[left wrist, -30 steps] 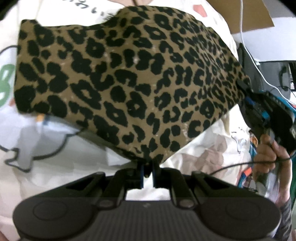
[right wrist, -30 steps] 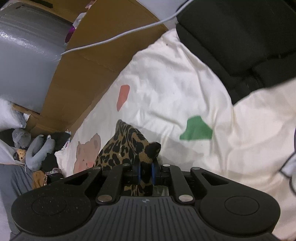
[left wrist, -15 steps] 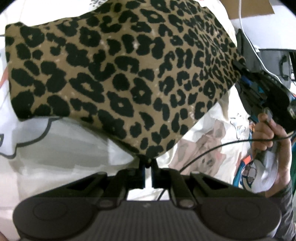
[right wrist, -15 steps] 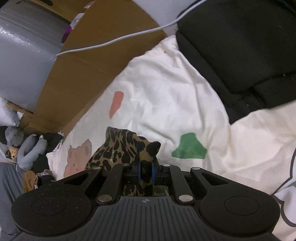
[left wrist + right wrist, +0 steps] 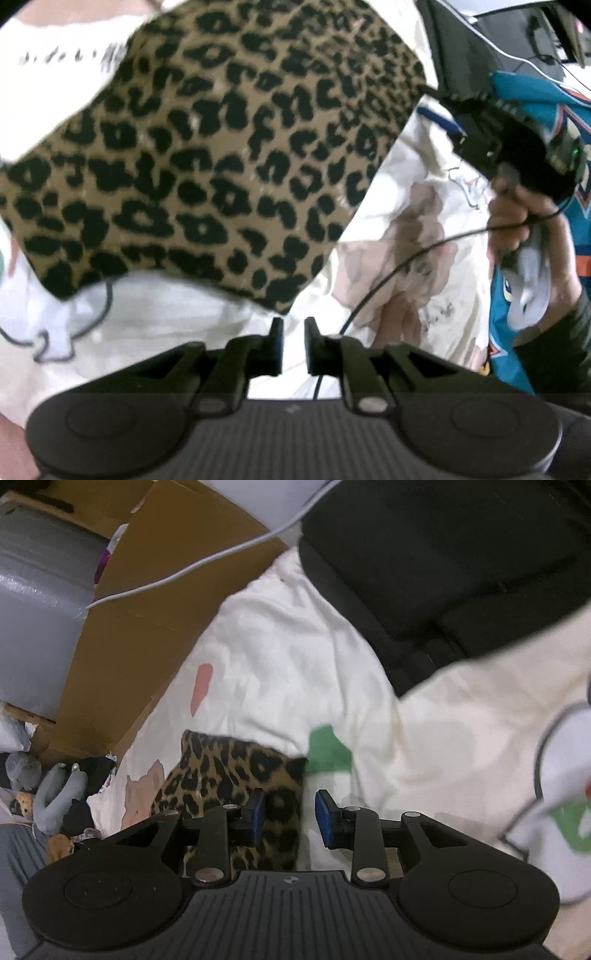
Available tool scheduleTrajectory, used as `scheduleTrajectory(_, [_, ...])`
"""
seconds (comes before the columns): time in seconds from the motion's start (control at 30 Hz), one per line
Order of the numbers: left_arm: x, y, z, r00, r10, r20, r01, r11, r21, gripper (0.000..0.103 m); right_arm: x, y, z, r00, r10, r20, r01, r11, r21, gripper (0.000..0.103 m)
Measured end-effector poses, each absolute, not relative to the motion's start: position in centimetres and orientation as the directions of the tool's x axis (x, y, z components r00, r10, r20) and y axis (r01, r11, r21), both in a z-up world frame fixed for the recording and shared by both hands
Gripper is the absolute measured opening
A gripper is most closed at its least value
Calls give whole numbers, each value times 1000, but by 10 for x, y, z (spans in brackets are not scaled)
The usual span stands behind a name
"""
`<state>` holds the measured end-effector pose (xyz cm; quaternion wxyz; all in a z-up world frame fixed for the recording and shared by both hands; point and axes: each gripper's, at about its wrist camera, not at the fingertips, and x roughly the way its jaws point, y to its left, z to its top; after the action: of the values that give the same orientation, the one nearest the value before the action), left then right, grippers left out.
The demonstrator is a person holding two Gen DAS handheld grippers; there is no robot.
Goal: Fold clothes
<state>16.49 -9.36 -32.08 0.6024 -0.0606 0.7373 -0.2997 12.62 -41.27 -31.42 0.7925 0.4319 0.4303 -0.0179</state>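
Left tongs (image 5: 293,334) released, fingers parted with a narrow gap, nothing between them; corner of the leopard-print garment (image 5: 221,147) sits just above the tips, not gripped, contact unclear because of blur. Garment spreads wide across the left wrist view, over the white printed bedsheet (image 5: 155,325), lower-left edge casting a shadow on the sheet so that part looks lifted; cannot tell if the rest lies flat. Right tongs (image 5: 290,821) also released, blue pads (image 5: 325,819) clearly apart, nothing clamped. In the right wrist view a folded edge of the leopard garment (image 5: 236,771) lies on the sheet (image 5: 424,720) just ahead of and partly under the left finger, its right edge falling in the gap between the pads but touching neither as far as visible. From the left wrist view, the right gripper body (image 5: 517,147) is at the garment's far right corner, held by the person's right hand (image 5: 524,218) with a black cable (image 5: 406,262) trailing from it. Teal and orange clothing (image 5: 535,92) behind that hand. Black fabric item (image 5: 461,554) on the bed at upper right of the right view, brown cardboard (image 5: 147,609) and a white cable (image 5: 207,557) upper left, grey plush toy (image 5: 55,790) at left edge. Sheet print shows a green patch (image 5: 328,749) and a pink patch (image 5: 201,683).
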Motion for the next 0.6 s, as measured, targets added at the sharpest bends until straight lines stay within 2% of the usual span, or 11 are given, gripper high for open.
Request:
scheduleTrajectory(0.17, [181,-80,-301,-202,-470,-859,314,800,-512,12,110,-399,-325,609,386,-693,407,598,691,31])
scheduleTrajectory(0.27, [192,-84,-288,-107,-490,-865,365,790,-493,20,102,-389,-329,601,418,-681,405,576,710,32])
scheduleTrajectory(0.37, [212,-86,-280,-24,-499,-866,379,798,-470,21,97,-380,-331,597,442,-669,398,560,726,32])
scheduleTrajectory(0.6, [250,-92,-269,199,-476,-857,477,811,-339,25,92,-363,-339,583,459,-671,404,552,729,32])
